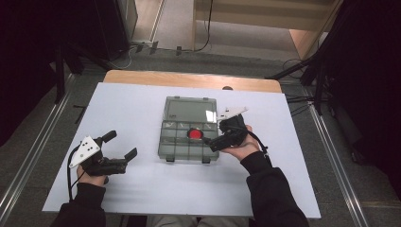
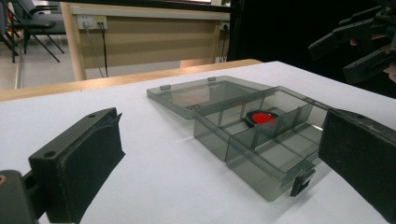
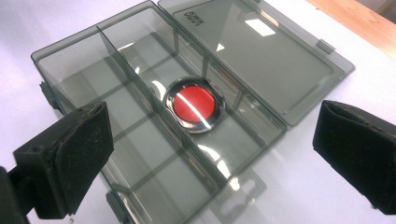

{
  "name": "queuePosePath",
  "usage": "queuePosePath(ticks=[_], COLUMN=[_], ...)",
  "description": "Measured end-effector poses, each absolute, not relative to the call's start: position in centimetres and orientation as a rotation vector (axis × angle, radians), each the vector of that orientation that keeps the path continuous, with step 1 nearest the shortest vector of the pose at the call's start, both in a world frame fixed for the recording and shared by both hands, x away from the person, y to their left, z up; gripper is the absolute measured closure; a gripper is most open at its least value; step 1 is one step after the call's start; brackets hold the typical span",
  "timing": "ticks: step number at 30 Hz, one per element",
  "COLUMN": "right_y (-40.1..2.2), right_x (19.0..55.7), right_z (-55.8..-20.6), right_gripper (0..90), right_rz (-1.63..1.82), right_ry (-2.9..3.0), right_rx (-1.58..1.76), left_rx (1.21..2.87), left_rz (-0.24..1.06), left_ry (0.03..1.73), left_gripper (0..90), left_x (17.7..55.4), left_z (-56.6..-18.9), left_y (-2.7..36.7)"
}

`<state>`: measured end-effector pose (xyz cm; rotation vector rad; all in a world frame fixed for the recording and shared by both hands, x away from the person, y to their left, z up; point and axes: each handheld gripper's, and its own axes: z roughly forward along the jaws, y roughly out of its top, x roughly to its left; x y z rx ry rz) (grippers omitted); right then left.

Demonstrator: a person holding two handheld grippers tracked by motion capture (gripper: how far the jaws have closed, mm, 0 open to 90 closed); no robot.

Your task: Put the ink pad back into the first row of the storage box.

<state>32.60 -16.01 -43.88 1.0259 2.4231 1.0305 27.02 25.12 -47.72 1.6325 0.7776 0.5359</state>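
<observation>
- just ahead of the right tongs [image 3: 212, 144], gaping empty, the red disc [image 3: 194, 103] sits in the open box's [image 1: 166, 142] middle compartment.
- left tongs [image 1: 118, 146], also open, rest well apart on the tabletop [image 1: 142, 184].

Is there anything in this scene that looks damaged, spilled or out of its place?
Nothing stands out. The grey organizer box sits square on the white table with its lid laid open flat. One red disc rests inside a compartment; nothing is spilled or cracked.
</observation>
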Motion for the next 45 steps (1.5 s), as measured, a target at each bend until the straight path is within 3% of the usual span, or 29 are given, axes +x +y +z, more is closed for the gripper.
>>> queuePosePath(ticks=[26,45], right_y=[-22.6,-24.7], right_x=[28.8,25.0], right_z=[-44.2,-45.1], right_gripper=[0.0,0.0], right_rz=[1.096,1.19], right_ry=[2.298,2.183], right_rx=[1.178,1.177], left_rx=[1.632,1.629], left_rz=[0.539,0.539], left_ry=[0.777,0.78], left_gripper=[0.0,0.0], left_x=[27.0,27.0], left_z=[-47.7,-47.7], left_y=[25.0,25.0])
